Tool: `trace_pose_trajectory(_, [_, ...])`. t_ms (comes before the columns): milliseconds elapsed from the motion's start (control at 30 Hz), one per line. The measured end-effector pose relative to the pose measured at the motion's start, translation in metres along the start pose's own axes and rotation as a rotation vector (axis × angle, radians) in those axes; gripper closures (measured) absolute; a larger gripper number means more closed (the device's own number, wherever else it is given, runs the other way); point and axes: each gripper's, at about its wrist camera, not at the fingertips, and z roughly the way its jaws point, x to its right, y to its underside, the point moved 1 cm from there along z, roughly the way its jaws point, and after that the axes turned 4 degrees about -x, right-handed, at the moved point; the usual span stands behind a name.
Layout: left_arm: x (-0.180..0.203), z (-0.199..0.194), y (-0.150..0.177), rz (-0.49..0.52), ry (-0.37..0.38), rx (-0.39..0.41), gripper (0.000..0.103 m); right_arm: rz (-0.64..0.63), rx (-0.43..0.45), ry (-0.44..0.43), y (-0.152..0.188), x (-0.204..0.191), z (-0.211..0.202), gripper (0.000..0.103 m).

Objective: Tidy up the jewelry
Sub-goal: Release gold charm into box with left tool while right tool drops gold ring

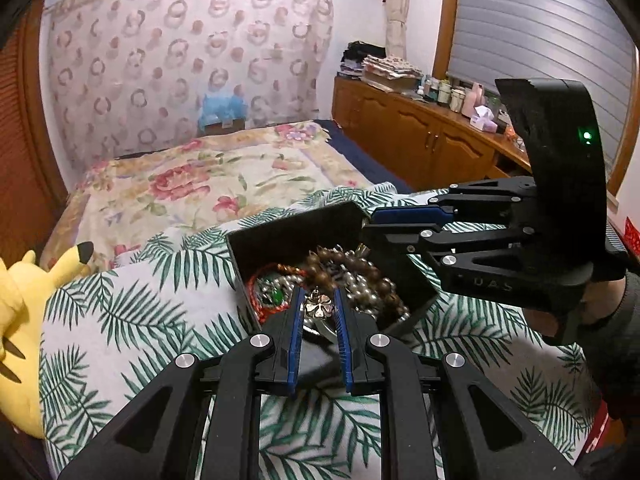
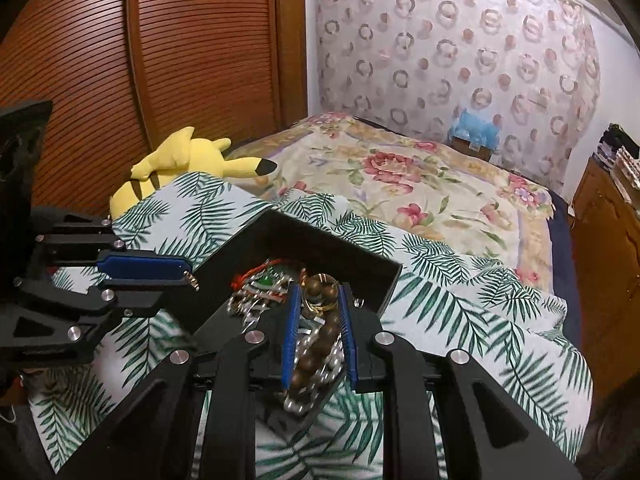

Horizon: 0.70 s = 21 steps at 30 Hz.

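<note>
Black box (image 1: 280, 232), green palm-leaf cloth (image 1: 120, 320), yellow plush (image 1: 16, 312)

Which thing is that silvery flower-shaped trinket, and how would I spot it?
Find the black box on the palm-leaf cloth over the bed. Among its tangled beads, the flower charm sits at the near edge, between the left gripper fingers. Unlike the round brown beads and pearls beside it, it is flat, silvery and petalled.

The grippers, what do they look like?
Both are black plastic with silver round bolts and blue ribbed pads inside the fingers. The right gripper has a boxy black body with a small green light and pale letters on its side. A dark sleeve covers the arm behind it. The left gripper matches.
</note>
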Motion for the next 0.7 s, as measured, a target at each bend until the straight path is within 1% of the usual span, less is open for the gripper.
trace_pose_trajectory(33, [-0.001, 0.001, -0.001, -0.002, -0.001, 0.000, 0.089, 0.001, 0.000, 0.000, -0.002, 0.001, 0.002, 0.081])
trace_pose_trajectory(67, [-0.003, 0.003, -0.003, -0.002, -0.001, 0.002, 0.089, 0.000, 0.004, 0.000, -0.003, 0.002, 0.004, 0.079])
trace_pose_trajectory(100, [-0.004, 0.005, -0.005, 0.000, -0.006, 0.002, 0.089, 0.004, 0.005, 0.000, -0.004, 0.002, 0.004, 0.075])
trace_pose_trajectory(133, [-0.005, 0.007, -0.006, 0.001, -0.011, 0.001, 0.089, 0.009, 0.006, -0.001, -0.004, 0.003, 0.005, 0.075])
trace_pose_trajectory(433, [-0.013, 0.026, -0.019, 0.005, -0.051, -0.005, 0.089, 0.060, 0.010, 0.017, 0.012, 0.016, -0.002, 0.074])
trace_pose_trajectory(500, [-0.017, 0.032, -0.023, -0.010, -0.065, -0.019, 0.089, 0.068, 0.011, 0.027, 0.016, 0.016, -0.005, 0.074])
trace_pose_trajectory(700, [-0.017, 0.036, -0.029, -0.030, -0.071, -0.013, 0.089, 0.085, 0.013, 0.046, 0.028, 0.014, -0.014, 0.074])
